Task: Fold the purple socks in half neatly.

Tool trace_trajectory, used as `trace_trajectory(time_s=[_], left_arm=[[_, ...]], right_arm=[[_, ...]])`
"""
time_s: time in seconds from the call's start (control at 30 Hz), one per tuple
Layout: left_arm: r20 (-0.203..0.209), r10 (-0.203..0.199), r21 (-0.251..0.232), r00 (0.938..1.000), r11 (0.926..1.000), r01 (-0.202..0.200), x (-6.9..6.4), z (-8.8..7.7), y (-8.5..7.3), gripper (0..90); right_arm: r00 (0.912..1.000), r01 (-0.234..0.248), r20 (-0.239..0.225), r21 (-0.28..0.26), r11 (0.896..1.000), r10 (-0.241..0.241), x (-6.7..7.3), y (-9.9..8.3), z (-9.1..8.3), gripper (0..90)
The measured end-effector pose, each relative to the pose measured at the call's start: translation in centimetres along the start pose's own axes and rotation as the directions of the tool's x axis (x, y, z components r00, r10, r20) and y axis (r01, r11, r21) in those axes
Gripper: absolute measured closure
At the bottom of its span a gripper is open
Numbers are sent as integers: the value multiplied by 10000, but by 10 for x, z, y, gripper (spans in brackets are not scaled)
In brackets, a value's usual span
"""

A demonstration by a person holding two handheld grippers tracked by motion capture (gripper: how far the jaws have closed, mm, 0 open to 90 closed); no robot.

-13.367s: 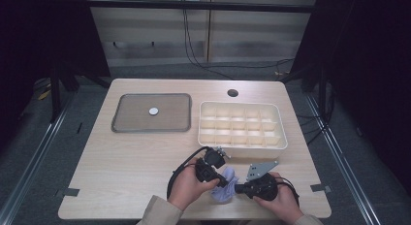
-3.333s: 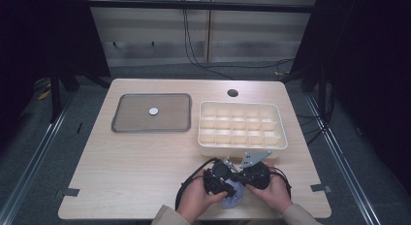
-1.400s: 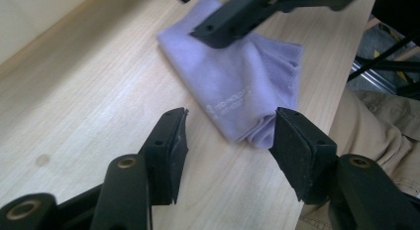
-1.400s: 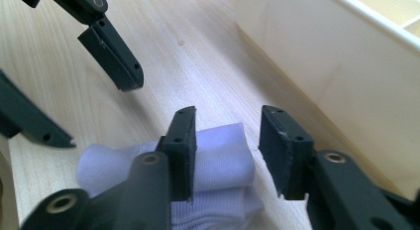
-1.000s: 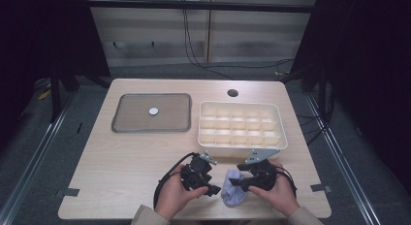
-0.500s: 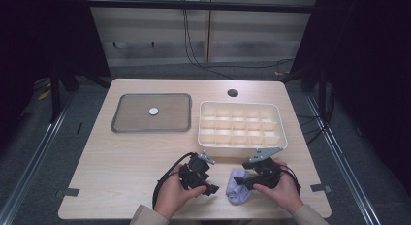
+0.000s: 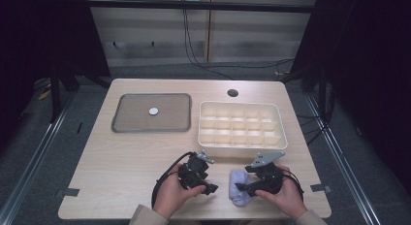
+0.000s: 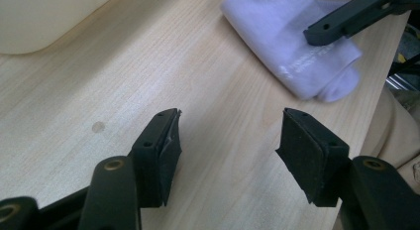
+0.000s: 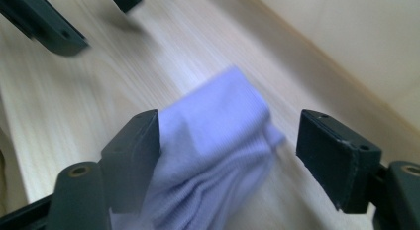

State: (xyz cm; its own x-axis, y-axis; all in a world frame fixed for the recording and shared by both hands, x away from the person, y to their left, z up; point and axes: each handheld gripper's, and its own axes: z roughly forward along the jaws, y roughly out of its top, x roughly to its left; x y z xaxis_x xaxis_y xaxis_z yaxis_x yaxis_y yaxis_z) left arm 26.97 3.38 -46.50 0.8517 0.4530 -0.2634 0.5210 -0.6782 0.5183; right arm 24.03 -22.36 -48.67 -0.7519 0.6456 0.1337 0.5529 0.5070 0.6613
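With the right gripper just opening its jaws around the folded lilac cloth on the table's near edge and the left gripper empty, spread beside it, centre both pads before clamping, lest folds slip.

One folded sock, one tray, one compartment box, two tools.

- The tray lies at the table's far left, a disc on it.
- The compartment box sits right of the tray.
- The folded cloth lies before the box, between the left gripper and right gripper.
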Motion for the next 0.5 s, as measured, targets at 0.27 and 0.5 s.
trace_trajectory(time_s=[0.27,0.5], left_arm=[[-238,132,-230,9996,9996,-138,6,0,-2,357],[-473,221,-298,9986,9993,-235,15,0,-7,333]], right_arm=[[9996,-112,-249,65,9999,114,-14,-2,4,238],[9992,90,-389,87,9999,-86,-19,5,7,252]])
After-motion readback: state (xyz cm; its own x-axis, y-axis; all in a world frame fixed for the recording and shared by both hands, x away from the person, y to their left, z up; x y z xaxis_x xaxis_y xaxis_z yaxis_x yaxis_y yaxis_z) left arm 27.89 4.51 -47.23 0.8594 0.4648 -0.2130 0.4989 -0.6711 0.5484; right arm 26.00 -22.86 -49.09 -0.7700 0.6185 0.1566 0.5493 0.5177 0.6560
